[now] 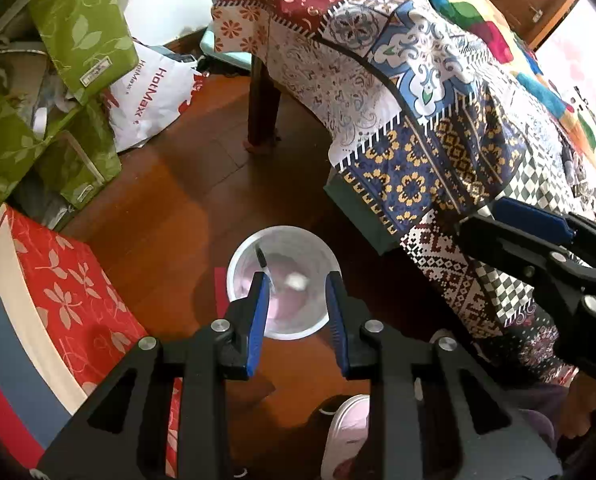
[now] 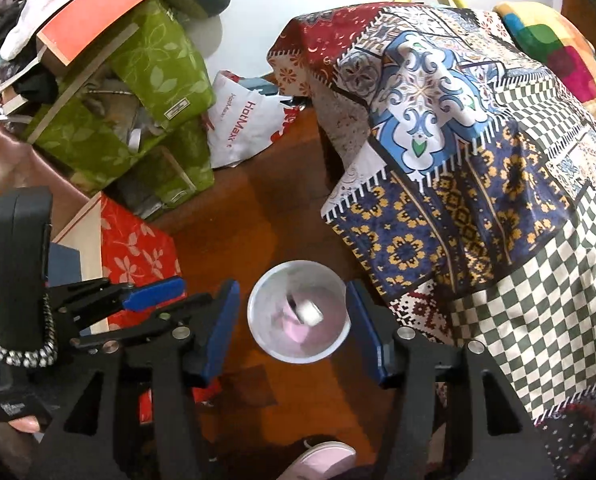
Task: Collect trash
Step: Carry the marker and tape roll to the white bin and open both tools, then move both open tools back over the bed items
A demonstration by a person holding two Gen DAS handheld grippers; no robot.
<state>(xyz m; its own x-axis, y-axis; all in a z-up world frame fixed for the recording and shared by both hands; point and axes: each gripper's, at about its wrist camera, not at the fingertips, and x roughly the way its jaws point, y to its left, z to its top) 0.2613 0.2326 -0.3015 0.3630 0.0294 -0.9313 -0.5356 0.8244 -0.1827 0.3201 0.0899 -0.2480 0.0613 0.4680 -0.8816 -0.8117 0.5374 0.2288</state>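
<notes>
A white round bin [image 1: 283, 286] stands on the wooden floor; it also shows in the right wrist view [image 2: 298, 312]. Inside lie a small white crumpled scrap [image 1: 296, 280] [image 2: 310, 312], something pink and a dark thin item by the rim. My left gripper [image 1: 298, 300] is open and empty, hovering above the bin's mouth. My right gripper [image 2: 293, 320] is open and empty, also straddling the bin from above. The right gripper's body [image 1: 546, 248] shows at the right of the left wrist view; the left gripper's fingers [image 2: 153, 294] show at the left of the right wrist view.
A table under a patchwork cloth [image 1: 398, 100] [image 2: 458, 140] stands right of the bin. Green leaf-print bags [image 1: 57, 80] [image 2: 137, 100], a white HotMaxx bag [image 1: 149, 96] [image 2: 241, 124] and a red flowered box [image 1: 69, 292] [image 2: 137, 248] crowd the left. A pink slipper [image 1: 350, 432] is below.
</notes>
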